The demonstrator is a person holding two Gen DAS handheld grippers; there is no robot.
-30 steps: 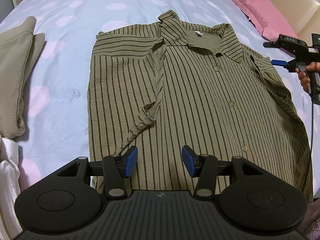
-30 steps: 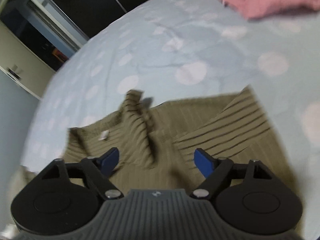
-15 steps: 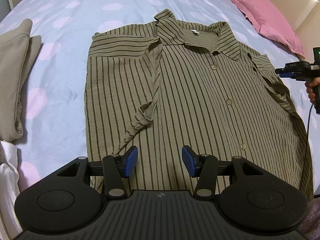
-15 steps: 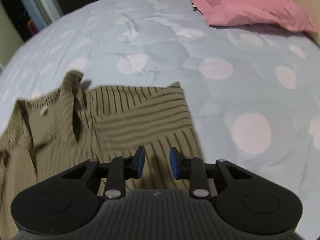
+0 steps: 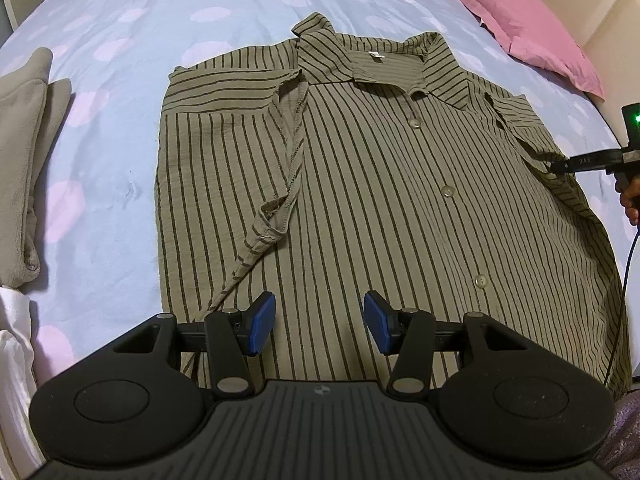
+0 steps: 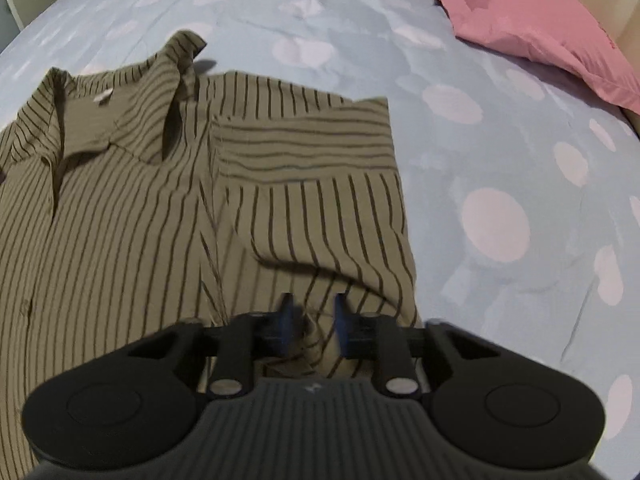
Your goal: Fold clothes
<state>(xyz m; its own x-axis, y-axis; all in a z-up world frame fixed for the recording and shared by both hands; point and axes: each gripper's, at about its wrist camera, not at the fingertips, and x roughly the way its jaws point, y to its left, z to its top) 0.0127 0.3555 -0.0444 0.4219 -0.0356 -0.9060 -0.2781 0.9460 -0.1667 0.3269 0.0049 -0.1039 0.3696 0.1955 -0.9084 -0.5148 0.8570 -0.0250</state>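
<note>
We see the striped shirt (image 5: 360, 184) flat on the polka-dot bedspread (image 5: 120, 40), pink pillow (image 5: 528, 24) beyond; our left gripper (image 5: 319, 324) spread above it, our right gripper (image 6: 310, 328) pinching its sleeve.

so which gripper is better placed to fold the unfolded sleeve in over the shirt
Right. The right gripper is closed on the striped shirt at that sleeve. The left gripper hovers open over the hem, holding nothing.
</note>
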